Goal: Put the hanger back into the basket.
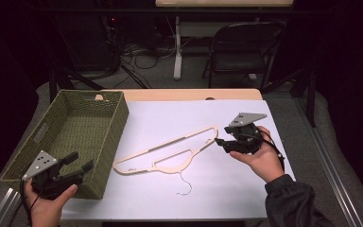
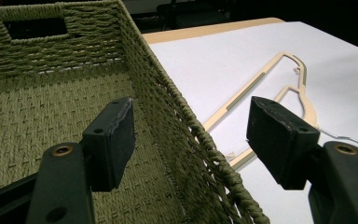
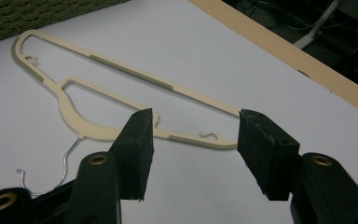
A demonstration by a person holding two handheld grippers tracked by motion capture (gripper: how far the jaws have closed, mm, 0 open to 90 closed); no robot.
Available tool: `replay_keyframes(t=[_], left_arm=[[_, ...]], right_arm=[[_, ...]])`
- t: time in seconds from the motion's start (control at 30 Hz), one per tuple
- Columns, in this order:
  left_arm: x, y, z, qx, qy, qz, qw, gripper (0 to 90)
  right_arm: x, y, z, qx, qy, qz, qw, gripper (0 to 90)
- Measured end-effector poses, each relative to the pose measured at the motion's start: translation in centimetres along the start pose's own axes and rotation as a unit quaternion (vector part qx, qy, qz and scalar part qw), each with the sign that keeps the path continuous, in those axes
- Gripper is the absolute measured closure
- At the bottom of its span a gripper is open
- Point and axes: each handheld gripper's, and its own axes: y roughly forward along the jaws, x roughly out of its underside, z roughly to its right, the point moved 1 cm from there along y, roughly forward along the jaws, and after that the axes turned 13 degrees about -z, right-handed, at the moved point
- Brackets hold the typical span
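A cream plastic clothes hanger [image 1: 170,152] with a thin wire hook [image 1: 185,185] lies flat on the white table cover, slanting from near the basket up to the right. My right gripper [image 1: 220,141] is open just beside the hanger's right end; in the right gripper view that end of the hanger [image 3: 186,140] lies between and just beyond the jaws. My left gripper [image 1: 79,161] is open over the near right corner of the green woven basket [image 1: 106,142]; in the left gripper view the basket's rim [image 2: 196,135] runs between the jaws, with the hanger [image 2: 261,84] beyond.
The white cover [image 1: 246,189] lies over a wooden table [image 1: 194,94]. The basket [image 2: 37,112] holds nothing that I can see. Past the table stand a folding chair [image 1: 243,45], a table leg [image 1: 177,47] and floor cables [image 1: 142,56].
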Motion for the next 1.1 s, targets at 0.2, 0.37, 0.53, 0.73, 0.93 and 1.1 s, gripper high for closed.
replay_keyframes(t=[0.2, 0.37, 0.53, 0.73, 0.93, 1.1], left_arm=[[0.0, -0.1, -0.1, 0.000, -0.002, 0.003, 1.0000, 32.5], [0.0, 0.0, 0.0, 0.001, 0.000, 0.000, 1.0000, 32.5], [0.0, 0.0, -0.1, 0.001, -0.002, 0.001, 1.0000, 32.5], [-0.1, 0.0, 0.0, 0.001, 0.000, 0.000, 1.0000, 32.5], [-0.1, 0.0, 0.0, 0.003, 0.000, 0.001, 1.0000, 32.5], [-0.1, 0.1, 0.0, 0.003, -0.001, 0.002, 1.0000, 32.5]], right_arm=[[-2.8, 0.0, 0.6, -0.013, -0.012, -0.010, 0.9998, 45.3], [-4.5, 0.3, 1.3, -0.017, -0.019, -0.028, 0.9993, 45.4], [-5.3, 0.9, 1.3, -0.027, -0.031, -0.044, 0.9982, 46.2], [-6.5, 1.8, 0.8, -0.030, -0.047, -0.062, 0.9965, 46.2], [-7.8, 3.6, 0.0, -0.043, -0.075, -0.088, 0.9924, 48.7], [-8.2, 5.2, -0.5, -0.055, -0.091, -0.118, 0.9873, 48.6]])
